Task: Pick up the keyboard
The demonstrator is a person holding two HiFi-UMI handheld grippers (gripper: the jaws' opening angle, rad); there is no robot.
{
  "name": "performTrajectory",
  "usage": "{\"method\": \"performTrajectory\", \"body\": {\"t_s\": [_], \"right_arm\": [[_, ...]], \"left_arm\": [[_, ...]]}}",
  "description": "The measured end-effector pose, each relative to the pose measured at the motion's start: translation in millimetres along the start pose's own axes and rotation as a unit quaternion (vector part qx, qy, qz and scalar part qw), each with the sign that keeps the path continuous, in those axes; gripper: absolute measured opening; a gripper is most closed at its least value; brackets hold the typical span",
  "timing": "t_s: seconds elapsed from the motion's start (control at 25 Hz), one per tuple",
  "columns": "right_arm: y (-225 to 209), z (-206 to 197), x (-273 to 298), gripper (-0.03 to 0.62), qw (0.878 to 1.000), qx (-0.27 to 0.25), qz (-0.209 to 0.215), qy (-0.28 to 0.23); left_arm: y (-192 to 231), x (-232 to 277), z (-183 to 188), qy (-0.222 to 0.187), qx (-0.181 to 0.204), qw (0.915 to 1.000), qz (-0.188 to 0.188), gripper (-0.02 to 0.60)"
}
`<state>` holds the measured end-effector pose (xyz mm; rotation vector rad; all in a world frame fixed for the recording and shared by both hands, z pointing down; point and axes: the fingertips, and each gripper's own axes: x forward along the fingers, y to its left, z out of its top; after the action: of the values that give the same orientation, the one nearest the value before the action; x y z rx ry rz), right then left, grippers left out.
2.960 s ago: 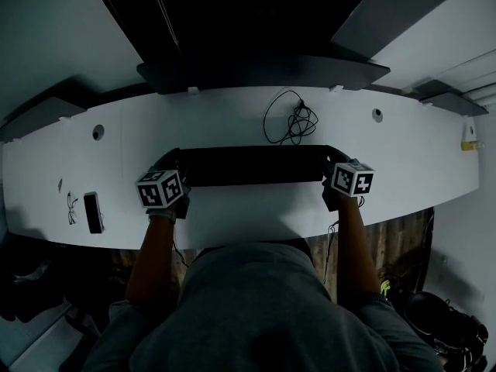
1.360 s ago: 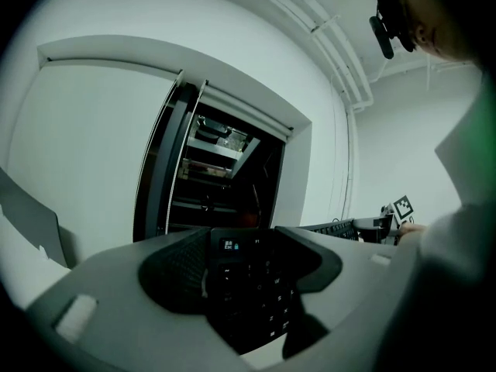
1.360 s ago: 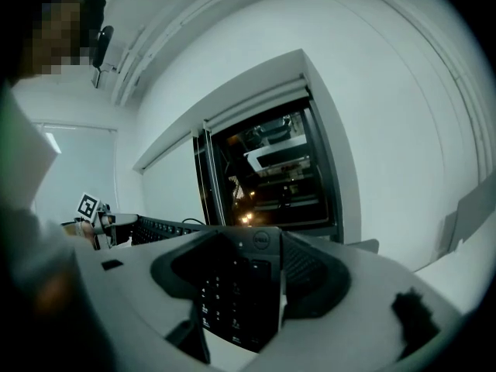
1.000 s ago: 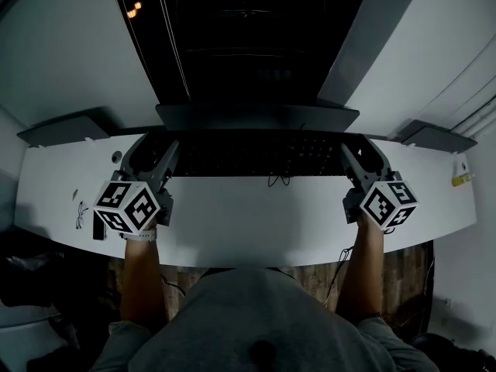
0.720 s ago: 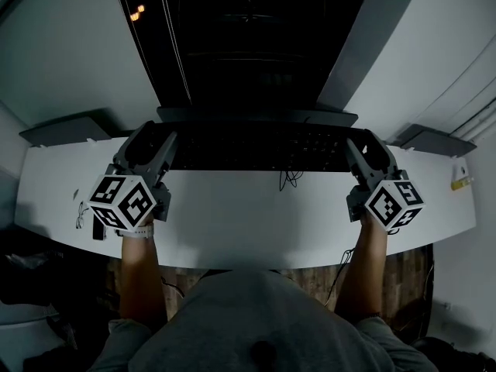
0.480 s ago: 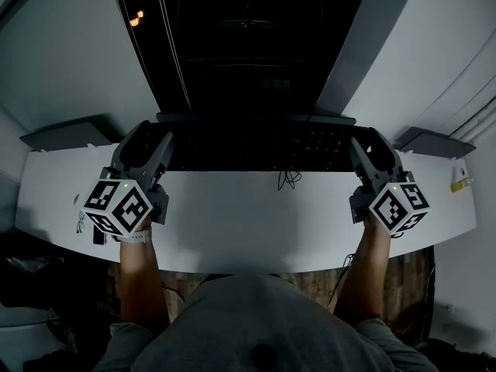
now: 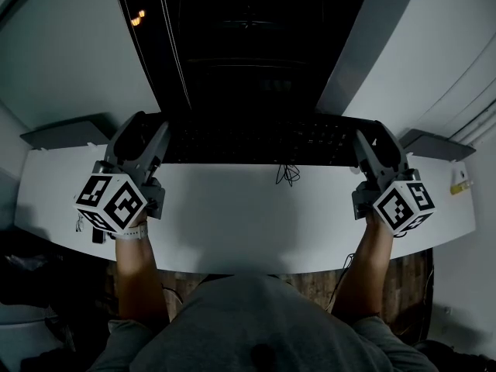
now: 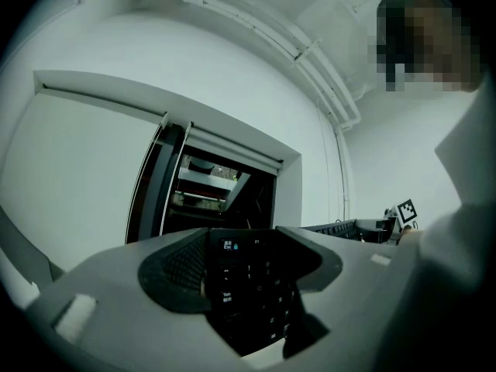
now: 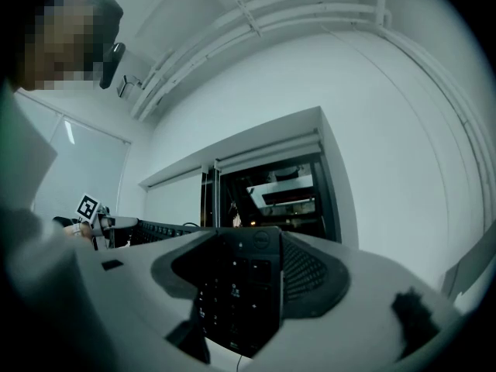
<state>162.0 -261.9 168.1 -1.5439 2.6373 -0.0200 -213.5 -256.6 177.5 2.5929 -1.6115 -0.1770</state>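
A black keyboard (image 7: 256,139) is held in the air above the white desk (image 7: 240,215), level and lengthwise between my two hands. My left gripper (image 7: 147,134) is shut on its left end, whose Esc and Tab keys (image 8: 232,273) sit between the jaws in the left gripper view. On the right end my right gripper (image 7: 370,142) is shut, with the number-pad end (image 9: 232,293) between its jaws. The keyboard's cable (image 7: 287,173) hangs from its middle down to the desk.
A dark window opening (image 7: 248,45) rises behind the keyboard, with pale wall on both sides. Grey brackets stand at the desk's far left (image 7: 62,134) and far right (image 7: 434,142). A small dark item (image 7: 96,232) lies by the left desk edge, a yellow one (image 7: 463,183) at the right.
Three seconds ago the keyboard lay on the desk with both grippers at its ends. It has since risen off the desk, and over the last second it moved a little higher and farther away.
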Motion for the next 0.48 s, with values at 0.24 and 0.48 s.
{"method": "performTrajectory", "body": {"t_s": [0.24, 0.48], "right_arm": [[-9.8, 1.2, 12.3, 0.255, 1.000, 0.009, 0.006, 0.004], [-10.0, 1.6, 10.6, 0.255, 1.000, 0.011, 0.005, -0.002]], "left_arm": [[0.6, 14.5, 10.8, -0.003, 0.013, 0.9999, 0.003, 0.258], [0.0, 14.2, 13.8, -0.006, 0.017, 0.9998, 0.000, 0.258]]}}
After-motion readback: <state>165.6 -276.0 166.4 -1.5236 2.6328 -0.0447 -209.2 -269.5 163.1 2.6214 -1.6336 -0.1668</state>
